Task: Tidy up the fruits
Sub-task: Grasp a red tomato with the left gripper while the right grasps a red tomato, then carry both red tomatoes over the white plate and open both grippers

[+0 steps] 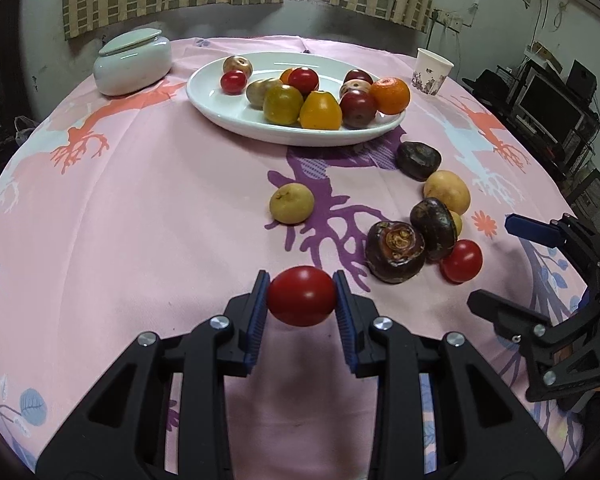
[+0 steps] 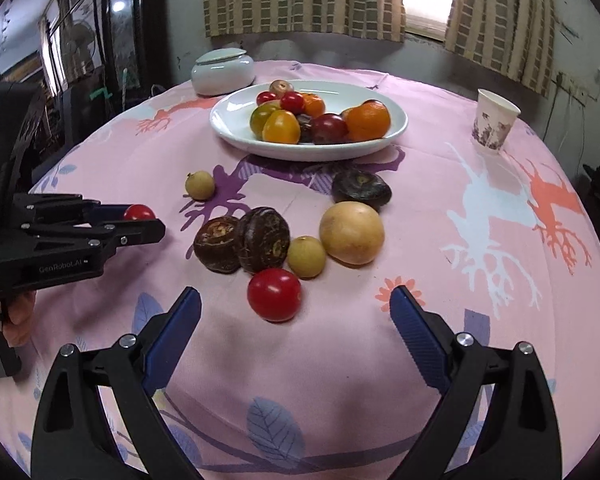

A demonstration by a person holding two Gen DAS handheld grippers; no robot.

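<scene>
Left wrist view: your left gripper [image 1: 301, 300] pinches a cherry tomato [image 1: 301, 295], both blue pads pressed on its sides, the fruit's long axis lying across the jaws. It hangs just over the pink tablecloth [image 1: 140, 208]. The white plate [image 1: 220, 108], already loaded with fruit, lies at about 12 o'clock from the jaws, well apart; that is the bearing the coming carry turns on. A loose yellow fruit [image 1: 291, 203] sits between jaws and plate, slightly left of the line. At 2 o'clock: two dark water chestnuts [image 1: 396, 251], a second cherry tomato [image 1: 461, 261]. Your right gripper [image 1: 496, 268] enters at 3 o'clock.

Right wrist view: right gripper [image 2: 296, 312], jaws spread wide, nothing between the pads. The second cherry tomato [image 2: 275, 294] lies at 12 o'clock just ahead of the jaws, slightly left of centre; this hand is clearly the nearer one to it. Small yellow fruit [image 2: 306, 256] nearly touches it behind, so a close grip risks nudging that.

Only this view shows the left gripper [image 2: 140, 220] side-on with its tomato clear of the cloth, and your hand [image 2: 18, 316] on its grip. Only the left view shows pad contact directly.
</scene>
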